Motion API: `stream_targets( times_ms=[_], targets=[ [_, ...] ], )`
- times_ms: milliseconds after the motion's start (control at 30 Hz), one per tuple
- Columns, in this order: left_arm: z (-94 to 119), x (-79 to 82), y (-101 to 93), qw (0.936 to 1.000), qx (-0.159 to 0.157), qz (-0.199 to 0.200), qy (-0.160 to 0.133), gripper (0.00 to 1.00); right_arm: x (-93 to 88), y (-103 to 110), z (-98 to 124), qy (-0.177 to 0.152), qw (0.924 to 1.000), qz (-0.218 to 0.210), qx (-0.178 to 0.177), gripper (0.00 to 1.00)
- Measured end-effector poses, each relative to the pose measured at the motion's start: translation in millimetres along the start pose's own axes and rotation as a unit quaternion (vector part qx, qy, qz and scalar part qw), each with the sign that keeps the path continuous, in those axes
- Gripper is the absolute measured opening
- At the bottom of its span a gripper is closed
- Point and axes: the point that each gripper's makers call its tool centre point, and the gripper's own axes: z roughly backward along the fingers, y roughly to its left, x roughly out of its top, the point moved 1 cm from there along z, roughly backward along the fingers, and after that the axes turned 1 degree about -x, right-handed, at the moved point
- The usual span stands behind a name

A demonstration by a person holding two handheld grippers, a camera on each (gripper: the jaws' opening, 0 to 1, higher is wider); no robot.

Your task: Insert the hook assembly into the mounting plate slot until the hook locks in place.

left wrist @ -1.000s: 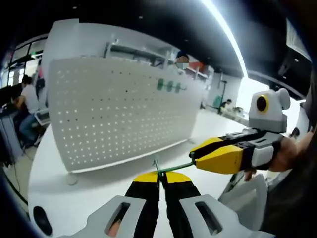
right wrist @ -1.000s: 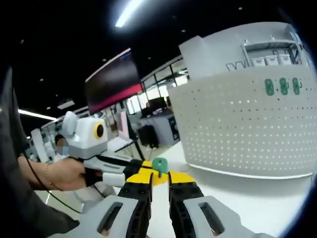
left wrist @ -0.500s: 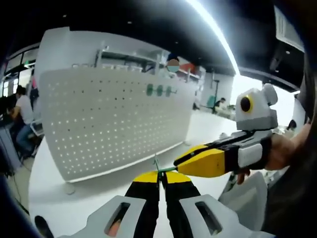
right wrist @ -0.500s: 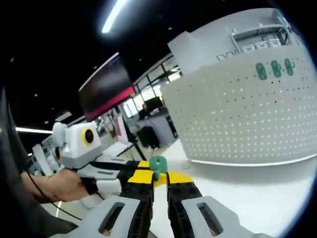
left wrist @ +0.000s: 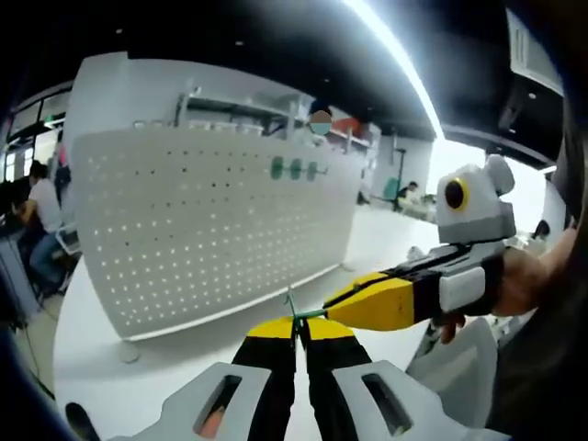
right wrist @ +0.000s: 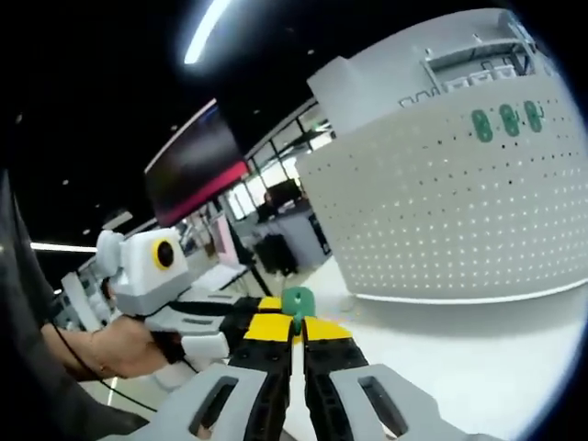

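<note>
White desk surface [left wrist: 138, 386] carries an upright perforated mounting plate [left wrist: 211, 220], standing toward its far edge. My left gripper [left wrist: 299, 333] is clamped on the thin green wire end of the hook assembly [left wrist: 296, 310], jaws pressed together. My right gripper [right wrist: 294, 331] is likewise closed, pinching the green head of the same hook assembly [right wrist: 297, 300] at the yellow tips. Both grippers meet tip to tip above the desk, well apart from the plate. Three green hooks [right wrist: 503, 121] sit in a row near the plate's upper edge. My hand [left wrist: 528, 280] grips the right tool's handle. A seated person [left wrist: 44, 197] is beyond the desk's left edge.
</note>
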Motion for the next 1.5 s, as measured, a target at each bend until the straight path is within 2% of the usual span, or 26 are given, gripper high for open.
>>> stream_targets(
  times_ms=[200, 367, 500, 567, 733, 1000, 1400, 1500],
  targets=[
    [1.3, 1.7, -0.7, 0.9999, 0.000, -0.011, -0.003, 0.02, 1.0, 0.7, 1.2, -0.002, 1.0000, -0.002, -0.001, 0.00],
    [0.3, 1.7, -0.4, 1.0000, -0.003, 0.001, -0.007, 0.04, 0.9, -0.3, 1.3, -0.002, 1.0000, 0.004, -0.006, 0.00],
    [0.2, -1.0, -1.5, 1.0000, -0.003, -0.004, 0.002, 0.06, 1.6, -1.9, 3.2, -0.006, 0.9999, 0.008, -0.011, 0.00],
    [-0.3, -3.0, -1.1, 0.9999, 0.001, -0.010, 0.008, 0.11, 4.4, -3.1, 4.3, -0.011, 0.9997, 0.015, -0.014, 0.00],
    [-1.4, -3.3, -2.2, 0.9999, -0.002, 0.011, 0.007, 0.31, 7.0, -3.7, 4.5, -0.013, 0.9994, 0.027, -0.015, 0.00],
    [-3.3, -5.2, -6.6, 0.9999, -0.003, -0.001, 0.015, 0.54, 7.6, -2.8, 5.0, -0.012, 0.9991, 0.037, -0.014, 0.00],
    [-5.0, -9.3, -17.7, 0.9995, -0.018, -0.007, 0.027, 0.74, 8.7, -4.4, 6.1, -0.011, 0.9985, 0.052, -0.014, 0.00],
    [-4.6, -6.1, -18.9, 0.9997, -0.014, -0.008, 0.019, 0.80, 8.6, -7.1, 7.5, -0.011, 0.9984, 0.052, -0.017, 0.00]
  ],
)
